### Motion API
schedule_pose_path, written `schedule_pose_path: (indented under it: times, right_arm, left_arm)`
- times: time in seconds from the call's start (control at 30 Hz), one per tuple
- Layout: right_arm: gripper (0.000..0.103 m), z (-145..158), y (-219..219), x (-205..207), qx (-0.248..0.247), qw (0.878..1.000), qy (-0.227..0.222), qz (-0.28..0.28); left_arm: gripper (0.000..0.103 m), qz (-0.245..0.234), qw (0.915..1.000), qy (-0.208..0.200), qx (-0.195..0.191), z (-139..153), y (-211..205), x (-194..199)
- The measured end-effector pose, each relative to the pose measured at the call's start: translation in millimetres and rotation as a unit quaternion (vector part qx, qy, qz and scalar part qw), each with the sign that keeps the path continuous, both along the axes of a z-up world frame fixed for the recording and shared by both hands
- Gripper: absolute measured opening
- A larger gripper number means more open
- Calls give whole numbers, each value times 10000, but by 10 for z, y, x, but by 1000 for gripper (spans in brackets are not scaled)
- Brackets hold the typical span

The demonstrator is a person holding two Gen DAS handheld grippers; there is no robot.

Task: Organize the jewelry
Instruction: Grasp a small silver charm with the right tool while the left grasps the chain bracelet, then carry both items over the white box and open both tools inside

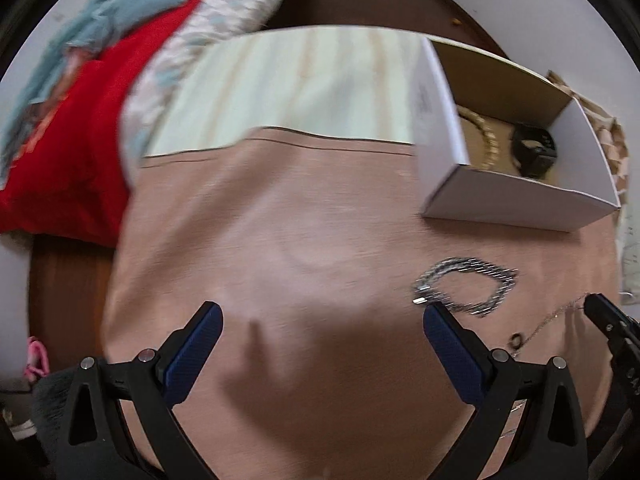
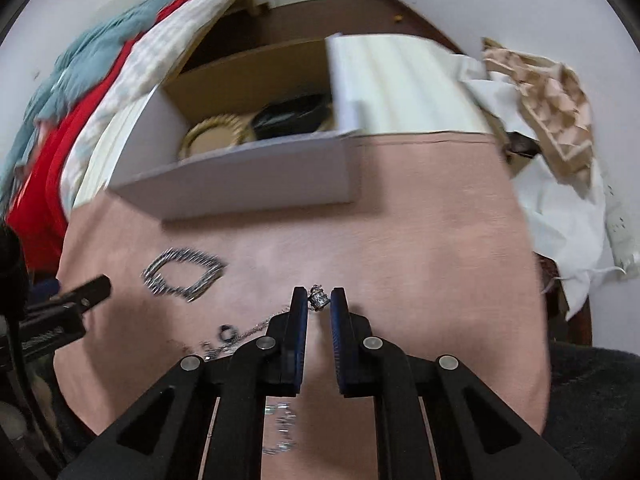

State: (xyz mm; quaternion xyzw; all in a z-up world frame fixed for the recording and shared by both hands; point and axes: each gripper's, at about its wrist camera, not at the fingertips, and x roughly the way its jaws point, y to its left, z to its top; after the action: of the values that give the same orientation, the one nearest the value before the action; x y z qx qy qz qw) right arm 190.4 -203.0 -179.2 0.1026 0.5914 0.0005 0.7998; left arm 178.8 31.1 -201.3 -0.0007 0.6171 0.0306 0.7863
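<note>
Both your grippers, left (image 1: 320,312) & right (image 2: 319,300): black plastic frames, silver pivot screws, textured blue finger pads (image 1: 192,354).

The left gripper (image 1: 322,316) hovers with its jaws spread wide; the right gripper (image 2: 319,300) has its jaws nearly closed around a small charm (image 2: 319,299).

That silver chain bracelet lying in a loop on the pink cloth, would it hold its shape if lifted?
Probably not. The silver chain bracelet looks made of many small links, so it would likely droop into a dangling strand. Its loop already lies uneven on the pink cloth, which suggests floppiness. Pushed, it would probably bunch rather than slide whole.
</note>
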Motion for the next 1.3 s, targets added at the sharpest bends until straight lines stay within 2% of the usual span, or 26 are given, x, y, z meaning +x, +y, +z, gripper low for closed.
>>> schedule_pose_path:
  times: [0.17, 0.2, 0.27, 0.33, 0.37, 0.4, 0.43, 0.5, 0.6, 0.73, 1.03, 1.3]
  right_arm:
    - [12, 53, -304, -4, -59, 9995, -5, -300]
    - [12, 58, -343, -5, -61, 9994, -6, -345]
    - [12, 67, -360, 8, -62, 9993, -7, -361]
    - [12, 87, -370, -6, -46, 9994, -11, -355]
    - [12, 94, -367, -18, -27, 9994, -13, -350]
    - [12, 105, -351, -25, -5, 9994, -21, -345]
    - [12, 113, -348, -20, 14, 9994, -26, -339]
    - [12, 146, -339, -7, 99, 9994, -45, -329]
    - [12, 221, -320, -15, 229, 9992, -106, -320]
    - [12, 382, -330, -6, 522, 9978, -203, -349]
    - [12, 895, -225, 88, 975, 9936, -561, -106]
    - [12, 1623, -214, 370, 1209, 9869, -1033, 277]
  left_arm:
    - [100, -208, 9989, 295, -299, -194, -210, 133]
    - [91, -234, 9987, 340, -301, -229, -247, 147]
    - [80, -273, 9989, 326, -214, -256, -304, 156]
    - [63, -389, 9988, 181, -219, -220, -358, 144]
    - [42, -443, 9987, 119, -213, -197, -386, 133]
    - [15, -529, 9984, 69, -213, -172, -419, 126]
    - [5, -602, 9979, 84, -240, -168, -443, 127]
    - [6, -636, 9975, 108, -286, -168, -454, 123]
    - [6, -482, 9972, 61, -563, -108, -406, 82]
    - [6, -473, 9963, -176, -698, 147, -376, 0]
    - [6, -683, 9912, -710, -886, 823, -260, -7]
    - [6, -1001, 9787, -1299, -1237, 1579, -341, 249]
